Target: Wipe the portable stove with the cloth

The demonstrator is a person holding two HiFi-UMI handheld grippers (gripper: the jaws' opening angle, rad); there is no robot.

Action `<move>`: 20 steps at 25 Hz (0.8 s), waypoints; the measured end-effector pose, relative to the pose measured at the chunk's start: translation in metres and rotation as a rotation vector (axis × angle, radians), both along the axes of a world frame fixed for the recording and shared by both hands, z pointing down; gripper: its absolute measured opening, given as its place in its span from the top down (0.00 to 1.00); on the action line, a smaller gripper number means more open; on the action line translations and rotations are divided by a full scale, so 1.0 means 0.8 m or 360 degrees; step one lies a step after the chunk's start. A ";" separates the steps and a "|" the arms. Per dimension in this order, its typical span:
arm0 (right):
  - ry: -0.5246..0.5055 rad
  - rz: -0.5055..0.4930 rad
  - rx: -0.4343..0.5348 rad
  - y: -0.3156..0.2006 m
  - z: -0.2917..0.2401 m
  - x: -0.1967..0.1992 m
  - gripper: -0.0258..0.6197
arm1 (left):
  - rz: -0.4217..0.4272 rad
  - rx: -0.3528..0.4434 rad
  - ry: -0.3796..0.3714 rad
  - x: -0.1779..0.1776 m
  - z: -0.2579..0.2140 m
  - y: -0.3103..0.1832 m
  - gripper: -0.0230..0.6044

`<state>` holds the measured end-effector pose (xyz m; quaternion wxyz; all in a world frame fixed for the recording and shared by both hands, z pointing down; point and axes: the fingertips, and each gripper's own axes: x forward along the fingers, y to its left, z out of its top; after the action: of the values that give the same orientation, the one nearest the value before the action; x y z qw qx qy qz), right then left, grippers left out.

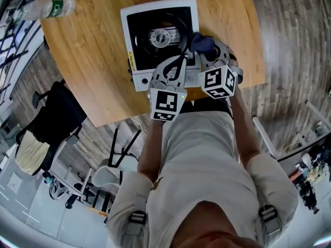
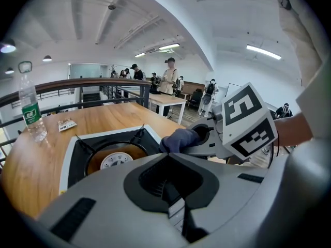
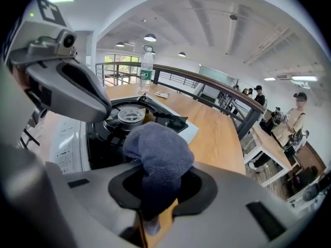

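A white, square portable gas stove [image 1: 142, 22] with a black top and a round silver burner [image 1: 161, 36] at its centre is set on a round light-wood table [image 1: 93, 56], near the edge closest to the person. Both hand-held grippers are held over the near side of the stove, close beside each other.

A dark blue, bunched terry cloth [image 3: 158, 151] is pinched by the right gripper [image 3: 154, 198]. Its jaws are closed on the lower part of the cloth, and the rest bulges out above them in a rounded wad. In the head view the cloth [image 1: 201, 43] is seen at the stove's near right corner, by the right edge of the black top. Whether it is pressed onto the surface cannot be told. In the right gripper view the burner and the black pan support are seen just beyond the cloth.

The jaws of the left gripper [image 1: 178, 63] are pressed together with nothing between them. It is pointed across the near edge of the stove, just left of the right gripper. From its own view the cloth [image 2: 178, 138] is seen ahead, clamped in the other gripper.

A clear plastic water bottle [image 1: 49, 8] with a green label stands at the far left of the table — well apart from the stove — with a small flat packet [image 2: 67, 124] lying near it.
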<state>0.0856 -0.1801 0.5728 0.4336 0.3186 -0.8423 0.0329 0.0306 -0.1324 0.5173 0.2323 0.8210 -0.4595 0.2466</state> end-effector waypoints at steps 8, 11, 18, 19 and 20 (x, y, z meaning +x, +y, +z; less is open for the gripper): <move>0.0029 -0.0053 0.0049 -0.038 0.002 -0.005 0.79 | -0.0035 -0.0004 -0.0005 -0.001 0.001 -0.013 0.93; 0.0045 -0.0071 0.0072 -0.055 0.002 -0.008 0.79 | -0.0053 -0.0002 -0.0010 -0.001 0.000 -0.019 0.93; 0.0057 -0.0117 0.0126 -0.097 0.003 -0.015 0.79 | -0.0123 0.0012 -0.0041 -0.003 -0.007 -0.031 0.93; 0.0056 -0.0120 0.0129 -0.102 0.004 -0.015 0.79 | -0.0135 0.0012 -0.0045 -0.004 -0.007 -0.032 0.93; 0.0056 -0.0122 0.0132 -0.108 0.004 -0.015 0.79 | -0.0147 0.0012 -0.0050 -0.004 -0.008 -0.032 0.93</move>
<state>0.0733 -0.2662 0.5762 0.4358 0.3043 -0.8467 -0.0242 0.0273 -0.1584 0.5107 0.2330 0.7959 -0.5014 0.2467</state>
